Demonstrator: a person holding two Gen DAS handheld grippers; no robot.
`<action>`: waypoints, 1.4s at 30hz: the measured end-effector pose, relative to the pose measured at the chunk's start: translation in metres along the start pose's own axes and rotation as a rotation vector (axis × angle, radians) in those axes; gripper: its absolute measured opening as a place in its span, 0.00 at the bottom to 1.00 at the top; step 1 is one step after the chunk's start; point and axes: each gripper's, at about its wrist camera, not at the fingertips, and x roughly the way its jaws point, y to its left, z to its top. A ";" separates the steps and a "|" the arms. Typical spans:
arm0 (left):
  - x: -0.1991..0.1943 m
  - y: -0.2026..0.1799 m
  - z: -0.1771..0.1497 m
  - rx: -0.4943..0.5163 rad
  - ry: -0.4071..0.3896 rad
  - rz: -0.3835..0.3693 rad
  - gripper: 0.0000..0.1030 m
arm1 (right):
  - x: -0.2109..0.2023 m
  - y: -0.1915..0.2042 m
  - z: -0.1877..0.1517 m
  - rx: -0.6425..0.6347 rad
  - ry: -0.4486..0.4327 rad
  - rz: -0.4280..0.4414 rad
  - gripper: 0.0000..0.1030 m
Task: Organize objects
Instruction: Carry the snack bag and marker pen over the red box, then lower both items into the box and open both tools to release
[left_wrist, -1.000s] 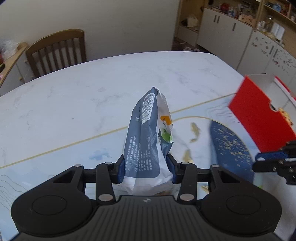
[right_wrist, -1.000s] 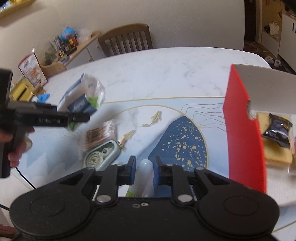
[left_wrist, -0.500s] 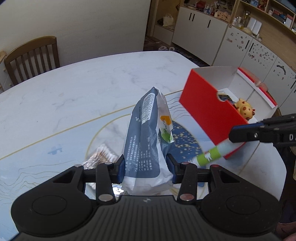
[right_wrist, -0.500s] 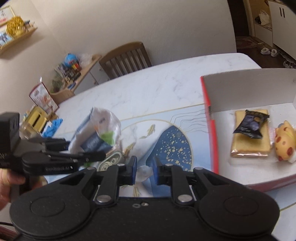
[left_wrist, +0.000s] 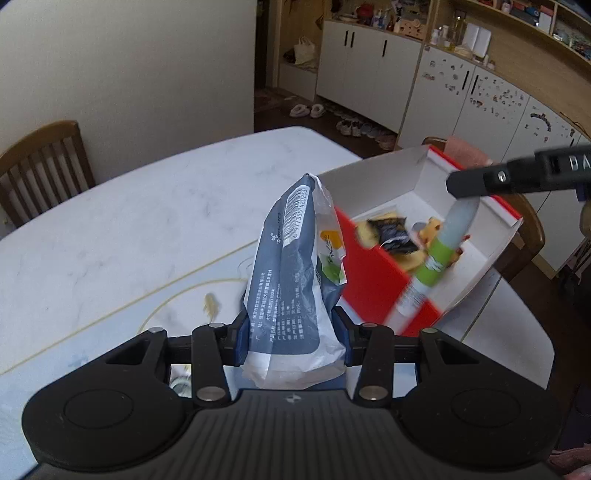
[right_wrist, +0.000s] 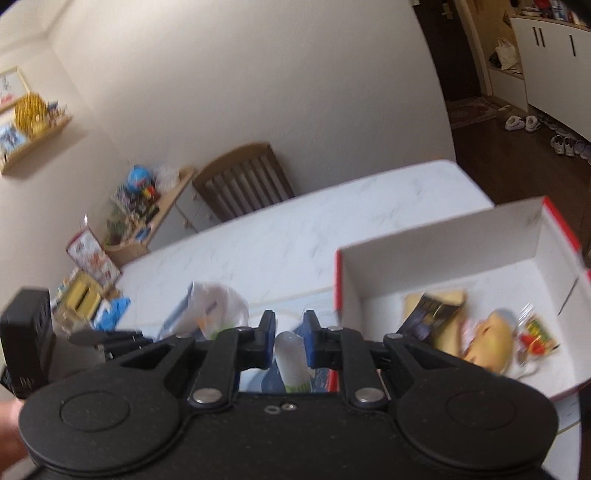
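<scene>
Tube (left_wrist: 439, 258) now over stocked box (left_wrist: 384, 273)

Both wrist fisheyes sit close behind their own fingers, raised above the marble table (left_wrist: 129, 229), the left facing right toward the red box (left_wrist: 384, 273), the right facing left; both share box, table and wooden chair (right_wrist: 243, 181).

Crinkled glossy plastic bag (left_wrist: 295, 280), matt cardboard box (left_wrist: 384, 280), polished marble-look table (left_wrist: 129, 229), slatted wooden chair (left_wrist: 40, 166).
</scene>
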 end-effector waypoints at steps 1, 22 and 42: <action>0.000 -0.005 0.004 0.005 -0.006 -0.001 0.42 | -0.005 -0.005 0.006 0.009 -0.014 0.006 0.12; 0.086 -0.126 0.047 0.187 0.113 0.027 0.43 | -0.029 -0.105 0.017 0.029 -0.011 -0.084 0.10; 0.167 -0.168 0.102 0.212 0.189 0.060 0.43 | -0.010 -0.154 -0.001 -0.002 0.117 -0.152 0.10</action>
